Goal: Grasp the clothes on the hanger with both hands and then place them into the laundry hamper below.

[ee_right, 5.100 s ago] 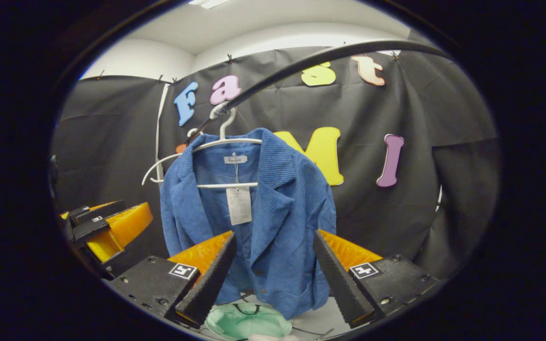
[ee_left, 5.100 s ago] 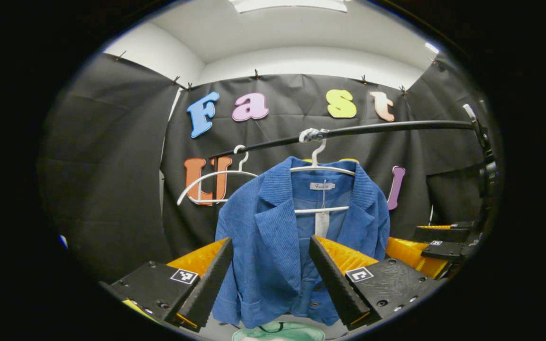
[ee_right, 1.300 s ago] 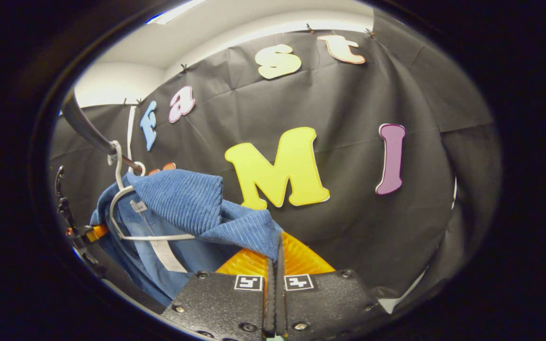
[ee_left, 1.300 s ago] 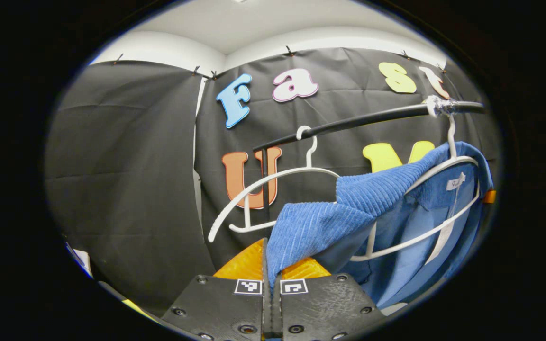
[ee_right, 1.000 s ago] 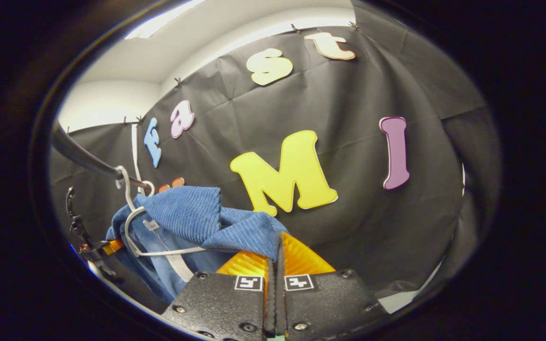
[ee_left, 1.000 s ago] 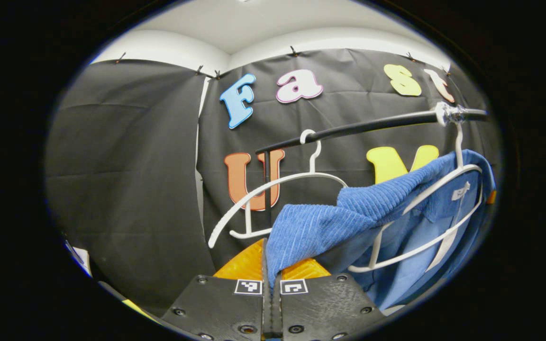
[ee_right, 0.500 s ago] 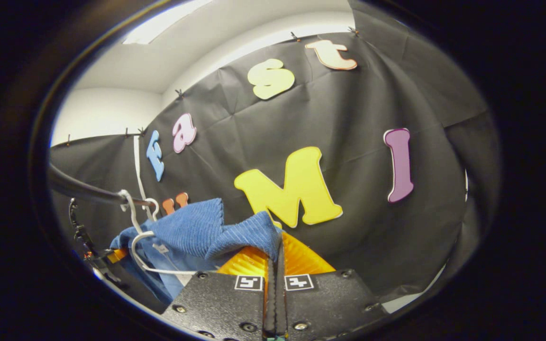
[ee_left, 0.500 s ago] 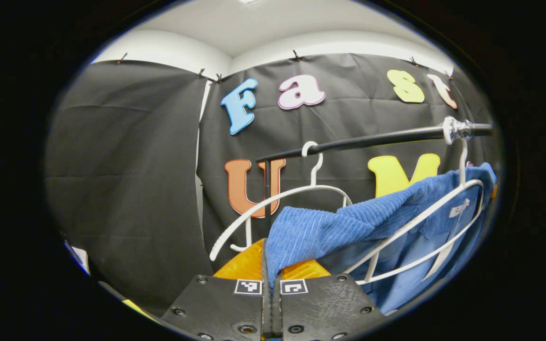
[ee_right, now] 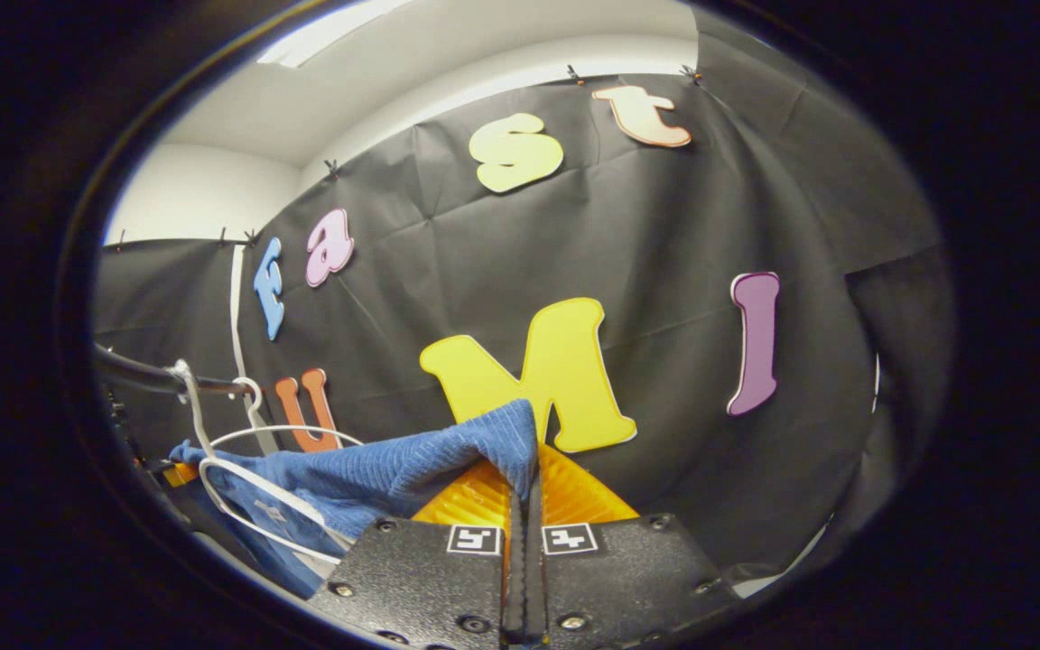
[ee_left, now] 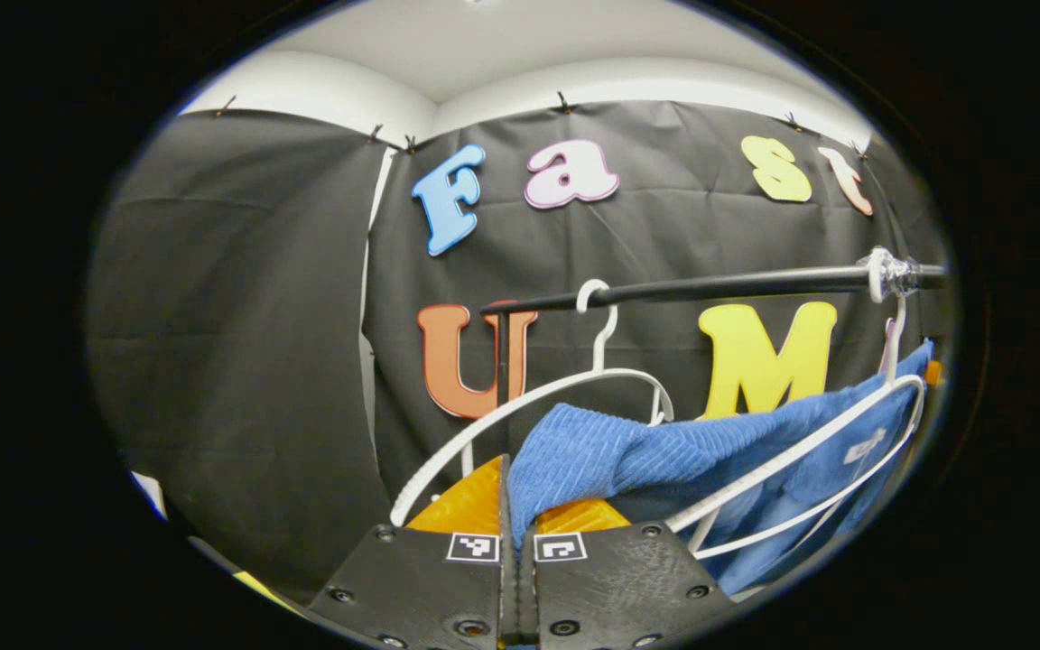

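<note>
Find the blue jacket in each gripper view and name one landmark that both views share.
Left gripper view: the jacket runs from the shut left claw at bottom centre out to the lower right.
Right gripper view: the jacket runs from the shut right claw out to the lower left.
Shared landmark: the black rail.

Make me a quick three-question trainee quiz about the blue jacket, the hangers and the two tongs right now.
1. True or false: the left tongs are shut on the blue corduroy jacket.
2. How many white plastic hangers hang on the black rail?
3. The right tongs grip: A) a hanger B) the jacket C) nothing.

Key: 1 true. 2 two; the second hanger sits inside the jacket. 3 B.
</note>
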`<state>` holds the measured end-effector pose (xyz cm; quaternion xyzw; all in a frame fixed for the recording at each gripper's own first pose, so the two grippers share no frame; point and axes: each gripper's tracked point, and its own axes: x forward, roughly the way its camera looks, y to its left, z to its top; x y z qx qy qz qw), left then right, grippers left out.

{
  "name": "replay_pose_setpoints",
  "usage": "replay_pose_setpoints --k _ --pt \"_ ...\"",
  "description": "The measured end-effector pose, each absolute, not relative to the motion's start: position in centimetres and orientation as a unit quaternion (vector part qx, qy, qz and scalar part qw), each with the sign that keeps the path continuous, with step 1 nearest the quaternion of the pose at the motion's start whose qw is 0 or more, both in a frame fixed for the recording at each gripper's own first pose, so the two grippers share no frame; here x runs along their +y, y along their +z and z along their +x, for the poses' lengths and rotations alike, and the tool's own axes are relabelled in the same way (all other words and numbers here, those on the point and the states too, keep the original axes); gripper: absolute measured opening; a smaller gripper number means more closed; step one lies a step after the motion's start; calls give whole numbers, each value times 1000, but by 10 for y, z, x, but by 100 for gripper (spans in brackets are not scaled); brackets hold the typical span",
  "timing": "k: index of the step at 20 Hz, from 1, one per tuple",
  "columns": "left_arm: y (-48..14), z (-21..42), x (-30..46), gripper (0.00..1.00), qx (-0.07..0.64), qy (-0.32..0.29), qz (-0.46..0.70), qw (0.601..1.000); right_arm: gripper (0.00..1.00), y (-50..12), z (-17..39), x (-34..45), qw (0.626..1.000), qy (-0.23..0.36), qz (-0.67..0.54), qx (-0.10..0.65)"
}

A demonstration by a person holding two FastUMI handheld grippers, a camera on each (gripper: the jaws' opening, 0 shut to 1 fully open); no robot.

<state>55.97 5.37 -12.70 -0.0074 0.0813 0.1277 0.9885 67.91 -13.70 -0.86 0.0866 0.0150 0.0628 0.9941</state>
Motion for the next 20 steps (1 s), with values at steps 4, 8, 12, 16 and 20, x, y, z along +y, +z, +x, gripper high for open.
replay_pose_setpoints --k 4,8,12,16,20 --pt "-150 556 57 4 104 132 -15 986 4 -48 685 -141 993 46 88 65" --pt "-173 551 60 4 121 139 -14 983 4 -80 680 -139 991 51 81 93" --pt "-199 537 66 4 146 147 -27 978 4 -113 670 -137 986 53 88 130" --pt "-228 517 69 0 173 154 -41 972 4 -146 655 -129 981 55 91 164" --pt "-250 496 72 0 197 155 -28 968 4 -185 635 -112 971 55 101 210"
